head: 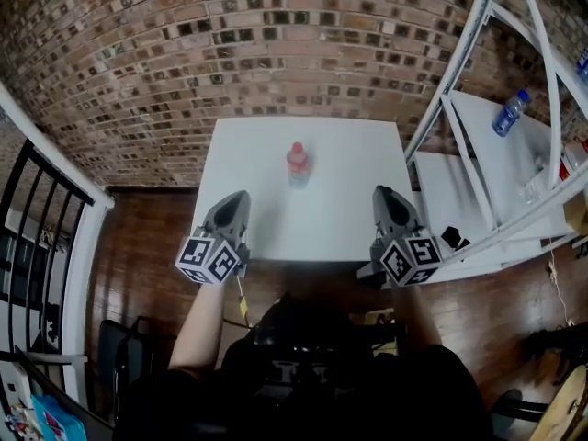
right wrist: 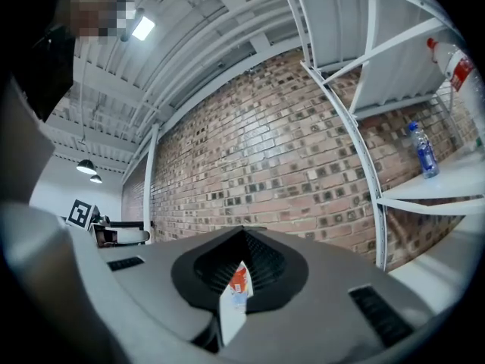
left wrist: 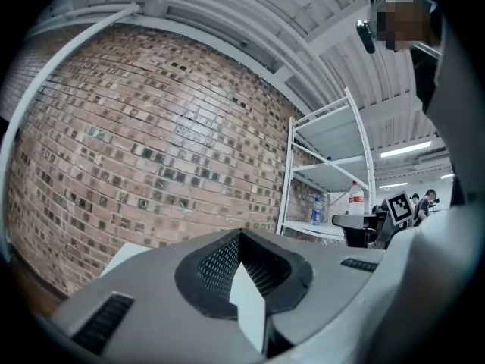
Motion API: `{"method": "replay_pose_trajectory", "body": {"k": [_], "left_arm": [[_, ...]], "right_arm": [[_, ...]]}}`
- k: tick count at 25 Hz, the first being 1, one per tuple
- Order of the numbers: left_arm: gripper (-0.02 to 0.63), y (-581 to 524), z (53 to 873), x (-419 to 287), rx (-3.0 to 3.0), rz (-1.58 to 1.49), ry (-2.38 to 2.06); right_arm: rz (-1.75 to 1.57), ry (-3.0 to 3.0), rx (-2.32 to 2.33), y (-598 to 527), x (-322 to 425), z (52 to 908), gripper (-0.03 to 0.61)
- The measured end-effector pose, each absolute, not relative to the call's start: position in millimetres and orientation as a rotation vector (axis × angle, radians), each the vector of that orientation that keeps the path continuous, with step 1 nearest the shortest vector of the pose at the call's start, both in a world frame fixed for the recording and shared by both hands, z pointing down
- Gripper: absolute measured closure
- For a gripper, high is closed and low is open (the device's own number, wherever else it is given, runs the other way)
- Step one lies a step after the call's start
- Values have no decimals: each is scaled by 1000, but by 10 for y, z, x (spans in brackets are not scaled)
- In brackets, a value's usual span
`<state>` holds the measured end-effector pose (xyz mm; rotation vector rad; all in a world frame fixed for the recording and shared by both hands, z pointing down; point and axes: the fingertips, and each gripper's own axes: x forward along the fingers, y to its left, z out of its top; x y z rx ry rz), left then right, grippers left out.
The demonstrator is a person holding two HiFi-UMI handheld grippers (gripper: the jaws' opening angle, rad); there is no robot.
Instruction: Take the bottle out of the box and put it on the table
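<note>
**On the table: bottle upright, both grippers closed and empty**

At the far left of the head view, a black metal railing point(head: 35, 211) runs beside a dark wooden plank floor point(head: 138, 246). Next comes the left gripper point(head: 236, 198), a grey two-jaw tool with a square-marker cube at its rear, held on a bare forearm point(head: 204, 324). It hovers over the near left edge of the square white table point(head: 340, 223). In the left gripper view its jaws are pressed together with nothing pinched. Only a thin sliver of the white tabletop shows past the black pads.

Toward the middle of the table, in its far half, stands the small clear plastic bottle point(head: 297, 164) with a red cap and reddish label. It is upright, on the bare tabletop, well apart from both grippers and roughly between their lines. Behind the table rises a rough brown brick wall point(head: 230, 53).

Further right, the right gripper point(head: 387, 194), of the same grey build, hangs over the near right edge of the table. Its jaws are closed tight on nothing. The right gripper view shows the bottle only as a distant red-and-white strip beyond the pads.

At the far right stands a white metal shelf rack point(head: 459, 58), just beside the table. A clear plastic bottle with a blue label point(head: 508, 113) stands on one of its shelves.
</note>
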<state>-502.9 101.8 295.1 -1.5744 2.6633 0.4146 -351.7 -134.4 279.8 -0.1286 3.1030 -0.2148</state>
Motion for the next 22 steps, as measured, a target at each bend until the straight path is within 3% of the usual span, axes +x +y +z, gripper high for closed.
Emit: {"method": "replay_pose_trajectory", "body": {"k": [22], "left_arm": [[618,857,3033,-5127,-1613,410,2629]], "right_arm": [[-289,3085,-126,-1392,-3627,2824,577]]}}
